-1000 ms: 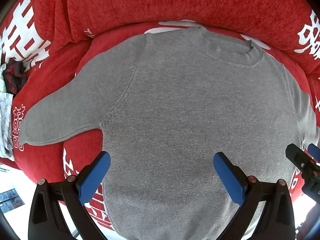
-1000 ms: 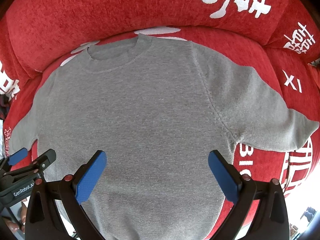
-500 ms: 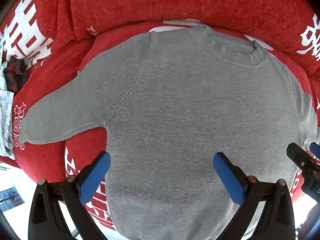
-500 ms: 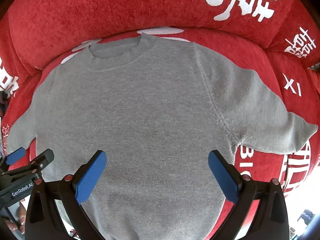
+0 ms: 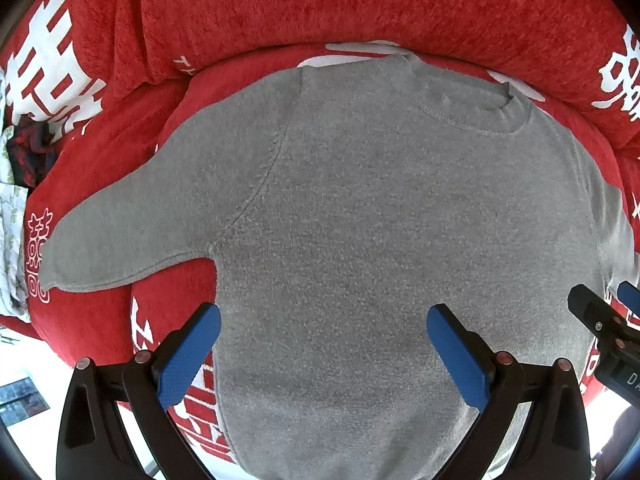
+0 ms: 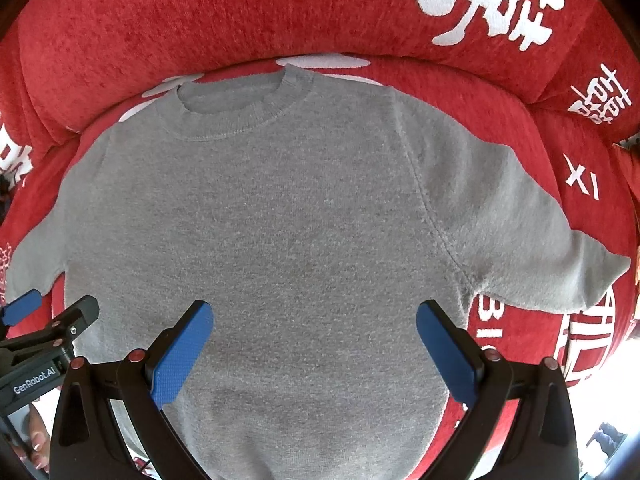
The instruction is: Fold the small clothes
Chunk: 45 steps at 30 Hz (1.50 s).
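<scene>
A small grey knit sweater [image 5: 380,220] [image 6: 260,220] lies flat and face up on a red couch seat, collar toward the backrest, both sleeves spread out to the sides. My left gripper [image 5: 322,344] hovers open over the sweater's lower left part, its blue pads wide apart and holding nothing. My right gripper [image 6: 314,340] is open above the lower right part, also empty. Each gripper shows at the edge of the other's view: the right gripper [image 5: 600,316] and the left gripper [image 6: 48,312].
The red couch [image 5: 360,8] has a backrest close behind the collar, with white printed characters [image 6: 488,4]. A dark patterned cloth [image 5: 28,152] lies at the far left of the seat. The seat's front edge and bright floor [image 5: 24,380] are below.
Both views have shifted slightly: the sweater sits a little lower and nearer in frame than a second ago. The sweater itself has not moved and both grippers stayed open.
</scene>
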Motion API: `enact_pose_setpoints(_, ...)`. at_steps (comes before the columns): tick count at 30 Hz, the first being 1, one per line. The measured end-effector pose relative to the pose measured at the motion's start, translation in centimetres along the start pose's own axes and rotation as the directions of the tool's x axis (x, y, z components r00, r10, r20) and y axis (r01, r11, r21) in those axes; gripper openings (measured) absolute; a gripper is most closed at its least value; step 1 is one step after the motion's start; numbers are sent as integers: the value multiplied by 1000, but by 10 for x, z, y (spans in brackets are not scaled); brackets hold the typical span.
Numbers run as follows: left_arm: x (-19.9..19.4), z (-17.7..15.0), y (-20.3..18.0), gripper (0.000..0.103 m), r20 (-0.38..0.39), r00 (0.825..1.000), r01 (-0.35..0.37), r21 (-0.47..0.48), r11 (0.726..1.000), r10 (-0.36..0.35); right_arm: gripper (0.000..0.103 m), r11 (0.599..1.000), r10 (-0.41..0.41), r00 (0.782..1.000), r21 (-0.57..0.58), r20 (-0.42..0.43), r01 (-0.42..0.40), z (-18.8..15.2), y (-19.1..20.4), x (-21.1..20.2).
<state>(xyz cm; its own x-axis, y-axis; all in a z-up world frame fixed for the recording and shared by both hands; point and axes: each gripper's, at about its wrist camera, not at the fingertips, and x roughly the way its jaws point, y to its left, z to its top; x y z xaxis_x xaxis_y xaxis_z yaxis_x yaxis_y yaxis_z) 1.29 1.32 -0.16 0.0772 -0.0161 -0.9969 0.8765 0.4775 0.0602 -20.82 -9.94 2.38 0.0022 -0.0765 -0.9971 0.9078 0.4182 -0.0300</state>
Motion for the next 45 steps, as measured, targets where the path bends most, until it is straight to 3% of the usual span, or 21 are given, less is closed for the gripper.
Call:
enact_pose_setpoints(8, 3, 0, 2, 103, -24, 999, -25, -4, 1000, 25, 102, 1000, -14, 1000, 1, 27, 14, -1, 0, 1)
enact_pose_setpoints(18, 4, -2, 14, 103, -21, 999, -25, -30, 999, 24, 102, 999, 32, 999, 15, 15, -32, -4, 2, 0)
enact_pose_setpoints(27, 13, -11, 57, 103, 18, 996, 90, -115, 989, -88, 102, 987, 153, 987, 36, 47, -154, -8, 18, -8)
enact_pose_setpoints(30, 21, -14, 89, 103, 28, 985, 170, -172, 970, -168, 102, 985, 172, 983, -15, 58, -171, -12, 37, -12)
enact_pose_setpoints(33, 26, -20, 131, 103, 66, 977, 214, -255, 943, -204, 102, 980, 185, 983, -71, 8, -184, -17, 60, -10)
enact_pose_setpoints(36, 36, -29, 184, 103, 123, 968, 248, -368, 896, -217, 102, 974, 196, 981, -110, -4, -196, -25, 84, -10)
enact_pose_setpoints(39, 53, -44, 240, 103, 184, 958, 284, -490, 824, -221, 102, 967, 218, 976, -127, -27, -219, -32, 101, -7)
enact_pose_setpoints(41, 66, -55, 271, 103, 218, 943, 333, -578, 745, -252, 102, 963, 224, 973, -143, -47, -228, -36, 115, -2)
enact_pose_setpoints(42, 75, -64, 291, 103, 253, 926, 377, -632, 677, -280, 102, 961, 225, 973, -152, -56, -231, -37, 120, 0)
enact_pose_setpoints(45, 92, -74, 317, 103, 332, 878, 476, -692, 543, -347, 102, 952, 231, 970, -186, -77, -242, -41, 139, 4)
